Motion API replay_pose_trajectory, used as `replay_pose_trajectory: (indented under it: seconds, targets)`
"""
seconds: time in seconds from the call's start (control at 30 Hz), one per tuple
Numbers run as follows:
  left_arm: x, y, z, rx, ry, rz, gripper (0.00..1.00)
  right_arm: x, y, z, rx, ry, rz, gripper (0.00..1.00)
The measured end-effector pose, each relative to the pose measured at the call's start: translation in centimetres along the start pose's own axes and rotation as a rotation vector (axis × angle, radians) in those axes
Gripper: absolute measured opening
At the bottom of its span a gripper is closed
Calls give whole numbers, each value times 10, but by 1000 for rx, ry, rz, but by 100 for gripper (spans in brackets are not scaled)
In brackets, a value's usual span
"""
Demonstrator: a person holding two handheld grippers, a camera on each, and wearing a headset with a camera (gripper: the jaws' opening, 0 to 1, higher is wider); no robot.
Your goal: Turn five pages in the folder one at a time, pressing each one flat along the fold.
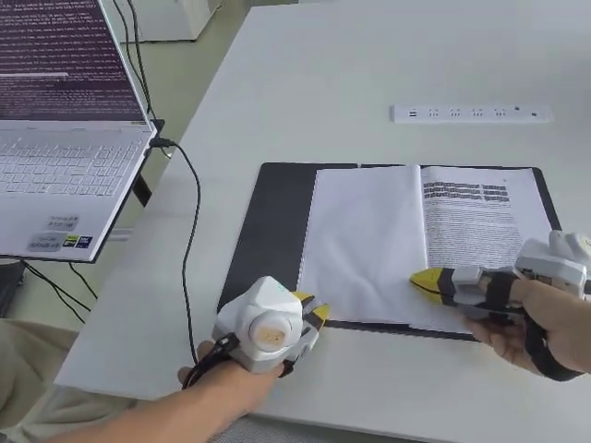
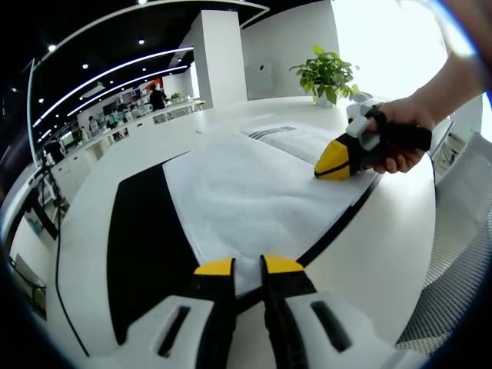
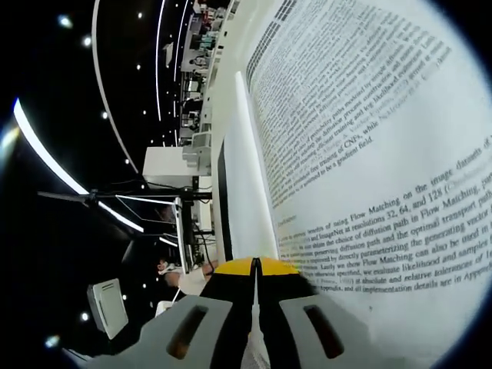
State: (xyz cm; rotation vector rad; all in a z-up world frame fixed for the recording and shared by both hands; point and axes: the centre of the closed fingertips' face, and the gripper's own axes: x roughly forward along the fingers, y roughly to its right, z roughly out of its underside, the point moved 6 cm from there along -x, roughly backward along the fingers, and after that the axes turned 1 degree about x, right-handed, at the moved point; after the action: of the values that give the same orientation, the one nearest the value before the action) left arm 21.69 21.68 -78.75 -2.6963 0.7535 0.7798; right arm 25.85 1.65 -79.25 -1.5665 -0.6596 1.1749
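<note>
A black folder [image 1: 272,231] lies open on the white table. Its left page [image 1: 365,240] is blank and its right page [image 1: 476,231] is printed. My right gripper [image 1: 417,280] is shut, and its yellow tips rest on the paper at the fold near the folder's bottom edge. From its own view, the right gripper [image 3: 256,265] has its tips closed together over the printed page [image 3: 369,138]. My left gripper [image 1: 312,309] sits at the folder's near edge by the blank page's lower left corner. A narrow gap shows between the left gripper's [image 2: 247,267] jaws, with nothing held.
An open laptop [image 1: 65,120] stands at the left, and its black cable [image 1: 189,240] trails along the table's left edge. A white power strip [image 1: 471,113] lies beyond the folder. A potted plant [image 2: 327,73] stands far off.
</note>
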Motion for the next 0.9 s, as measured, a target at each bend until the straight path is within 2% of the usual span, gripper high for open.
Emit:
replay_pose_trajectory:
  seconds: [0.3, 0.63, 0.67, 0.7, 0.73, 0.8, 0.9]
  targets:
    - [0, 0, 1, 3, 3, 0, 11, -13, 4, 28, 11, -19, -3, 0]
    - [-2, 1, 1, 3, 4, 0, 11, -19, 9, 47, 38, -17, -17, 0]
    - [-2, 1, 0, 4, 4, 0, 11, -20, 9, 51, 46, -27, -13, 0]
    - [-2, 1, 0, 6, 4, 0, 11, -22, 13, 59, 38, -59, 31, 0]
    - [-3, 1, 0, 6, 3, 0, 11, -23, 16, 63, 15, -66, 55, 0]
    - [-3, 1, 0, 5, 1, -1, 11, -24, 4, 68, 77, -31, -35, 0]
    - [-4, 0, 0, 2, 2, -1, 11, -28, -2, 71, 44, -42, -37, 0]
